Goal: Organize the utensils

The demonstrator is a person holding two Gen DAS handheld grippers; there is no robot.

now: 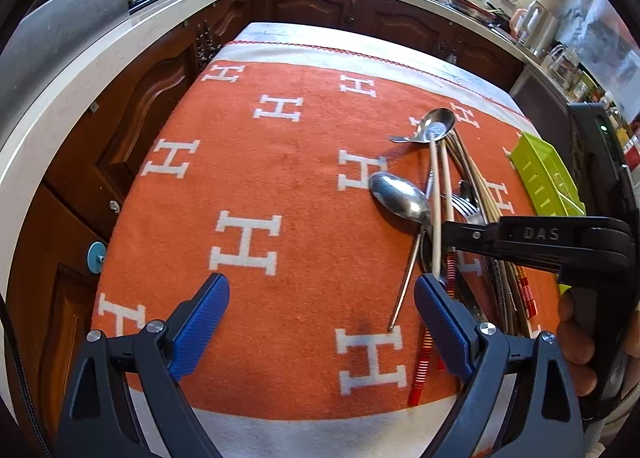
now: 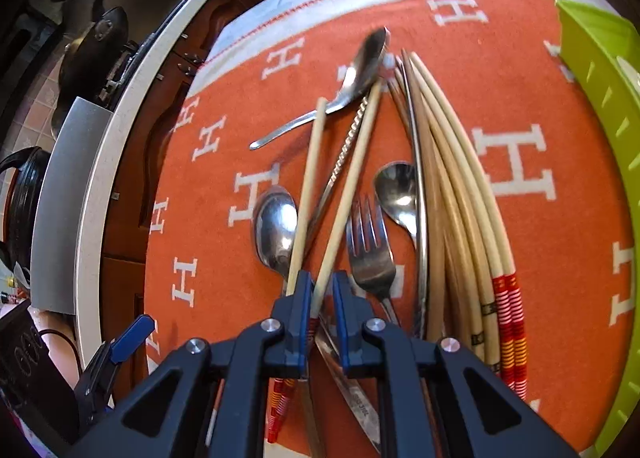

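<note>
Blue-padded jaws of the right gripper (image 2: pixel 320 298) stand narrowed around one pale chopstick (image 2: pixel 347 194), which runs up between the pads from the red-banded end near the camera; whether both pads press it firmly cannot be told, though the gap is close to the stick's width. A second chopstick (image 2: pixel 306 194) passes just outside the left pad, touching or nearly touching it. The left gripper (image 1: pixel 322 322) is released, jaws wide, hovering above bare orange cloth (image 1: pixel 240 178) just beside the pile.

Step in hand, as judged: picking a single chopstick out of the mixed heap. The heap holds spoons (image 2: pixel 276 226), a fork (image 2: pixel 370 246), a twisted metal rod and a bundle of chopsticks (image 2: pixel 460 218), all lying crossed on the cloth-covered desk. The green tray (image 2: pixel 600 98) sits at the right edge, well apart.

Next move calls for a confirmed clamp, then a lift that clears the neighbouring stick and spoon without dragging them, followed by transfer towards the tray.
</note>
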